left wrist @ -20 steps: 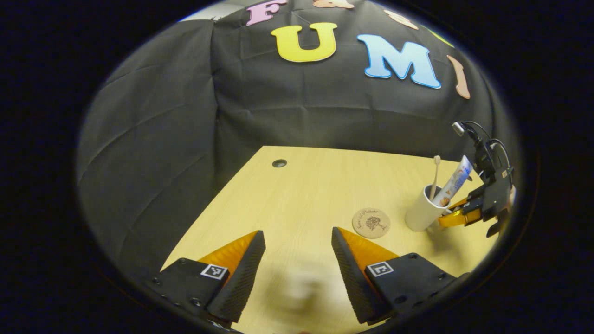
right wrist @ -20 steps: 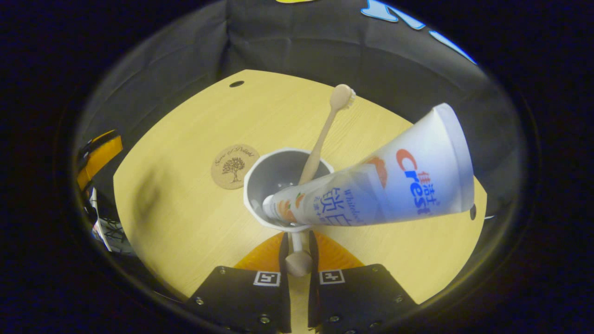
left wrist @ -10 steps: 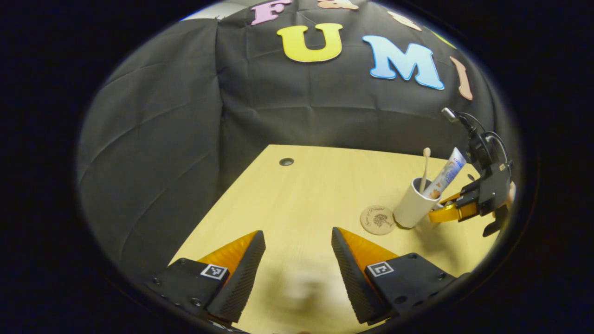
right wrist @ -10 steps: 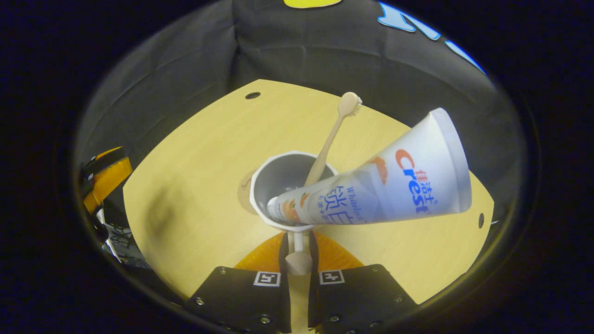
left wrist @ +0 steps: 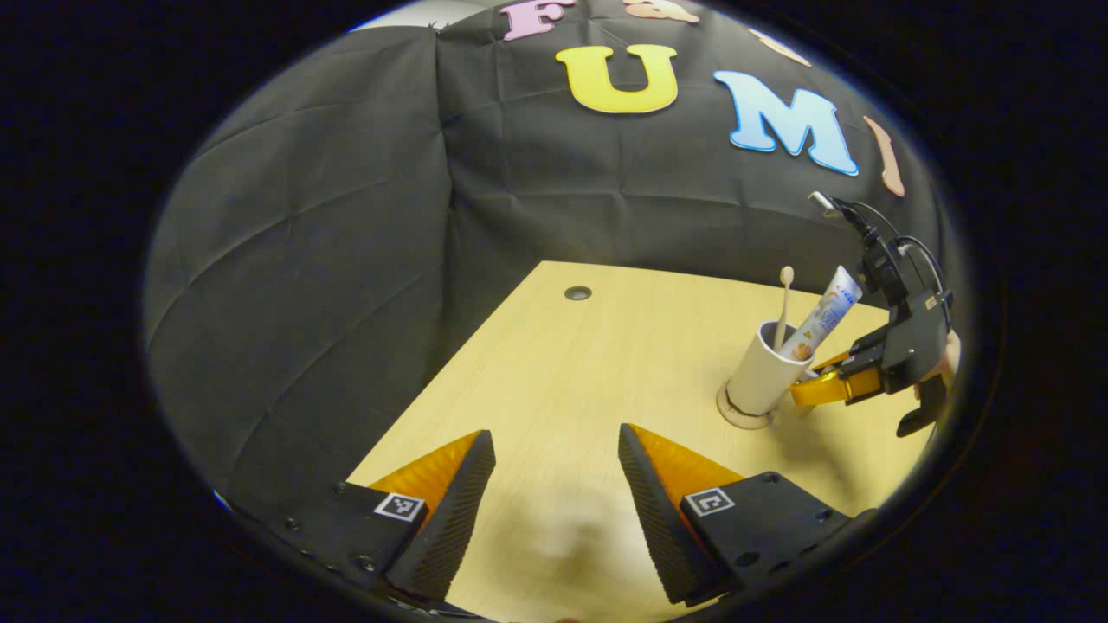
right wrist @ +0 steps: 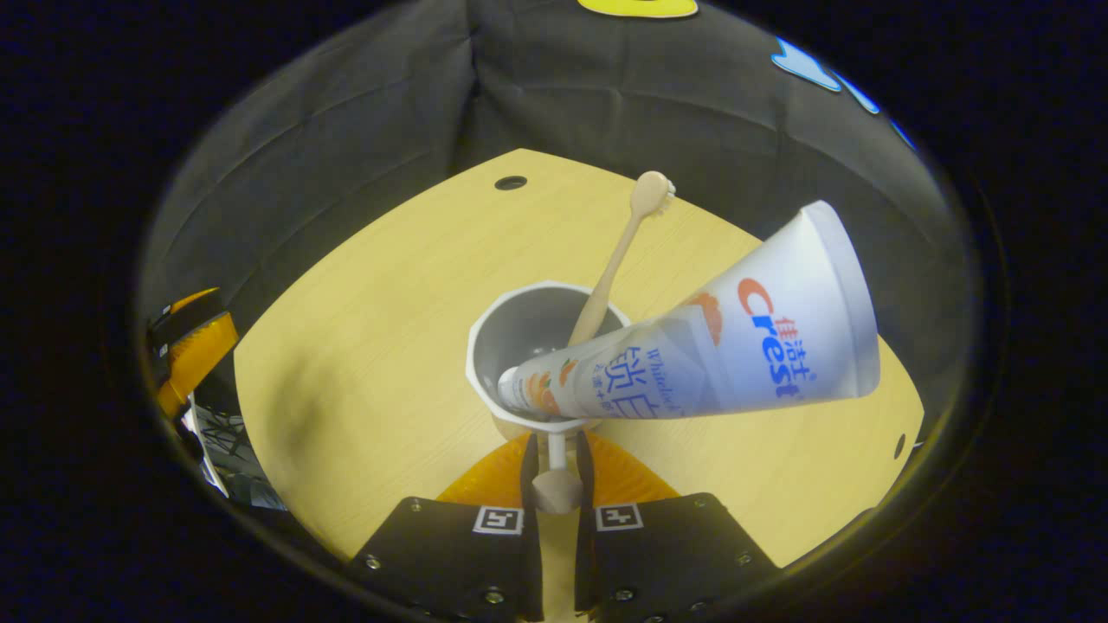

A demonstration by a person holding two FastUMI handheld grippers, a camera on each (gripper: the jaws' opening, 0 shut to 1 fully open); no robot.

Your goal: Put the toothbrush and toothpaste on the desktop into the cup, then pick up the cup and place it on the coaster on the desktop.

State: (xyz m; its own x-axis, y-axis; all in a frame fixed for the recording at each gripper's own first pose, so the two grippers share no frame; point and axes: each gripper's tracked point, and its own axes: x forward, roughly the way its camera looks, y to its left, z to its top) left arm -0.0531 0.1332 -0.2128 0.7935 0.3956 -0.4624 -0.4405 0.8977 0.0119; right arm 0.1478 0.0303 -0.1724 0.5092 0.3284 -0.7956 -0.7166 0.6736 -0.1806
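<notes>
A white cup stands upright on the round cork coaster, at the right of the desk in the left gripper view. A beige toothbrush and a white toothpaste tube lean out of it. My right gripper is shut on the cup's handle, just below the cup's rim; toothbrush and toothpaste tube rise toward the camera. The right gripper also shows beside the cup in the left gripper view. My left gripper stands open over the near desk, holding nothing.
The light wooden desk has a small round hole near its far edge. Black cloth walls close the booth behind and to the left. The left gripper sits at the far left of the right gripper view, off the desk's edge.
The right gripper carried the cup left from beside the coaster onto it. The coaster is now hidden under the cup in the right gripper view. The left gripper stayed open.
</notes>
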